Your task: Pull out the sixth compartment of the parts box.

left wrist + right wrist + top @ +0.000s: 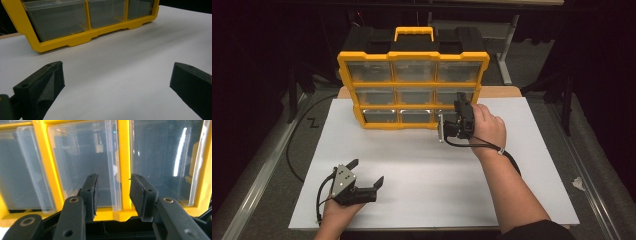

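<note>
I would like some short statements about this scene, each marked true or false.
1. The yellow plastic organiser with clear drawers stands upright on the white table. True.
2. The left gripper has its jaws closed on a drawer. False: its jaws are wide open above bare table, away from the organiser.
3. The right gripper is at the organiser's front. True.
4. The organiser has a blue carry handle. False: the handle is yellow.

The left gripper point(367, 172) sits low in the person's left hand point(337, 207), jaws spread wide — the right gripper point(460, 107), held forward by the right hand point(487, 127), shows jaws partly apart.
</note>
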A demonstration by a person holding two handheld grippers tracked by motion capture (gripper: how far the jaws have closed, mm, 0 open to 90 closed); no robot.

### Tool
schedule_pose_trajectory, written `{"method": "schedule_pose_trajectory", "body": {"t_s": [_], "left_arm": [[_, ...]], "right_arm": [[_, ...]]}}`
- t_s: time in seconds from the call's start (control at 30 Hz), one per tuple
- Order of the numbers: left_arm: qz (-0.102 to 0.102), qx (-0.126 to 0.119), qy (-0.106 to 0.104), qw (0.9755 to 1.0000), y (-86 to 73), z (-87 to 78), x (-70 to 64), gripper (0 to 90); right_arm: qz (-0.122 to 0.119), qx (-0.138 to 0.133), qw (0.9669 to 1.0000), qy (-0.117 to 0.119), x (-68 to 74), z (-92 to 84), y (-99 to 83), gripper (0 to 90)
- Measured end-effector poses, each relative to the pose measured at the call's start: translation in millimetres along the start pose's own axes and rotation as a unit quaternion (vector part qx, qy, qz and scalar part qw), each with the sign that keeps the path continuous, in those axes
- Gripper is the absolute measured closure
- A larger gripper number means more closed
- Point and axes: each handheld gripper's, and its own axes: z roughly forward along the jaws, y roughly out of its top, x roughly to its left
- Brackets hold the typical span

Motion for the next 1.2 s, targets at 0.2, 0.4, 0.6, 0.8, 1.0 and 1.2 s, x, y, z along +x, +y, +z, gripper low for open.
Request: {"method": "schedule_pose_trajectory", "body": {"t_s": [0.2,0.4,0.6,0.8,1.0,1.2], "left_arm": [[-0.003,-0.002,-0.003,1.0,0.0,-0.4,0.2,0.2],[-0.003,-0.003,-0.002,1.0,-0.2,-0.3,0.9,0.2],[-0.004,-0.005,0.0,1.0,0.1,-0.5,2.3,0.2],[0.002,0.0,-0.001,1.0,-0.6,1.4,3.2,0.2],[0.001,-0.001,-0.002,1.0,-0.5,1.4,3.6,0.2],[0.002,-0.003,-0.003,1.0,-0.1,1.3,3.6,0.2]], "right_arm": [[-0.011,0.002,0.9999,0.004,-1.8,7.8,3.8,64.0],[-0.014,0.002,0.9999,0.003,-0.6,16.9,5.4,64.4],[-0.032,0.006,0.9995,0.003,2.1,25.7,4.3,65.7],[-0.042,0.005,0.9991,-0.006,5.0,29.9,4.9,68.8],[-0.048,0.003,0.9988,-0.014,7.0,31.2,5.1,71.5],[-0.052,0.007,0.9985,-0.014,5.4,30.9,5.8,76.8]]}}
